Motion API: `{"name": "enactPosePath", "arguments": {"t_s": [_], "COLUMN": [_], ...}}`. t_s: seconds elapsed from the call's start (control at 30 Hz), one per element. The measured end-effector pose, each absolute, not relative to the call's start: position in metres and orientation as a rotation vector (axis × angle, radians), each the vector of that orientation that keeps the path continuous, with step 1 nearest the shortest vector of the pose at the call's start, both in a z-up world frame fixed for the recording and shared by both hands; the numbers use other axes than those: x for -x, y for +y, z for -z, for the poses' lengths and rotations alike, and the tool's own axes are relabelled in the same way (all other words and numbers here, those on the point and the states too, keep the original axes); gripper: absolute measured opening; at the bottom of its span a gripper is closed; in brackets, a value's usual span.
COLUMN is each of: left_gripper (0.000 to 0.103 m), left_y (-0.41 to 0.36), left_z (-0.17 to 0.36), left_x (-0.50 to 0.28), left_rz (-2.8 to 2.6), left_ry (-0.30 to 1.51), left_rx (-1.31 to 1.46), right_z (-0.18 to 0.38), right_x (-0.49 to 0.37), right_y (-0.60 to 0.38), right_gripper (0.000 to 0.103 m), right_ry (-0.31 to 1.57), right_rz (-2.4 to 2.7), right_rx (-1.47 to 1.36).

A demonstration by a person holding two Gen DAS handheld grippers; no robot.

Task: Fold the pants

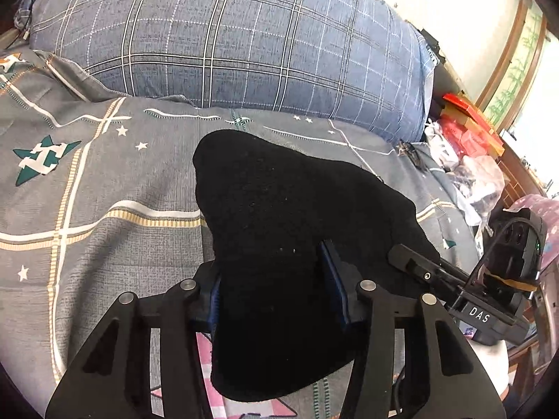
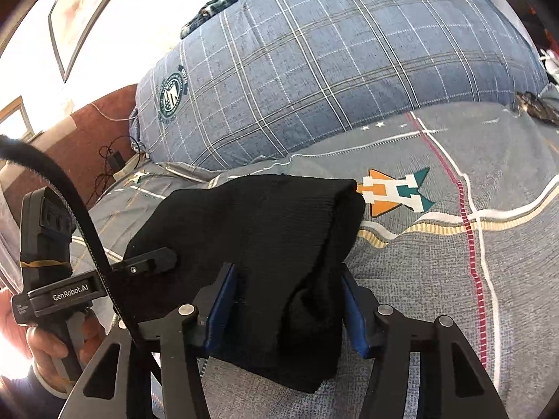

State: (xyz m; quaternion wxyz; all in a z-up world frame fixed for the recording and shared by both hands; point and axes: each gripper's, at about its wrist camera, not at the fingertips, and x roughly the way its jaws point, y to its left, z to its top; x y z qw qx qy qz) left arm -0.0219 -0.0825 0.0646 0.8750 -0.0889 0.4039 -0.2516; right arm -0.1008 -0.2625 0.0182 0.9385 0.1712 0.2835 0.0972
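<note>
The black pants (image 1: 279, 192) lie bunched in a thick folded wad on the grey patterned bedsheet (image 1: 87, 192). My left gripper (image 1: 276, 289) is shut on the near part of the wad, with cloth filling the gap between its blue pads (image 1: 333, 282). In the right wrist view the same pants (image 2: 251, 216) hang as a folded bundle, and my right gripper (image 2: 288, 307) is shut on them. One finger (image 1: 414, 262) of the right gripper pokes into the cloth from the right in the left wrist view. A hand (image 2: 45, 349) holds the left gripper's handle.
A big blue plaid pillow (image 1: 244, 35) lies across the bed behind the pants. Bags and red boxes (image 1: 468, 139) crowd the bed's right side. A brown headboard with cables (image 2: 111, 153) is at the left. The bedsheet (image 2: 454, 279) spreads flat to the right.
</note>
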Motion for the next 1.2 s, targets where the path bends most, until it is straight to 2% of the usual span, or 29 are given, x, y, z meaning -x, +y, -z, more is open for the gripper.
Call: {"name": "enactPosePath", "arguments": {"t_s": [0.63, 1.2], "left_gripper": [0.047, 0.047], "left_y": [-0.114, -0.075], "left_z": [-0.117, -0.156], "left_x": [0.056, 0.003], "left_rz": [0.676, 0.544], "left_ry": [0.732, 0.661], "left_rx": [0.180, 0.142], "right_z": [-0.067, -0.096], "right_x": [0.142, 0.072], "right_y": [-0.266, -0.231], "right_gripper": [0.054, 0.054], "right_ry": [0.483, 0.401], "right_rz": [-0.159, -0.284], "right_rx": [-0.297, -0.291]}}
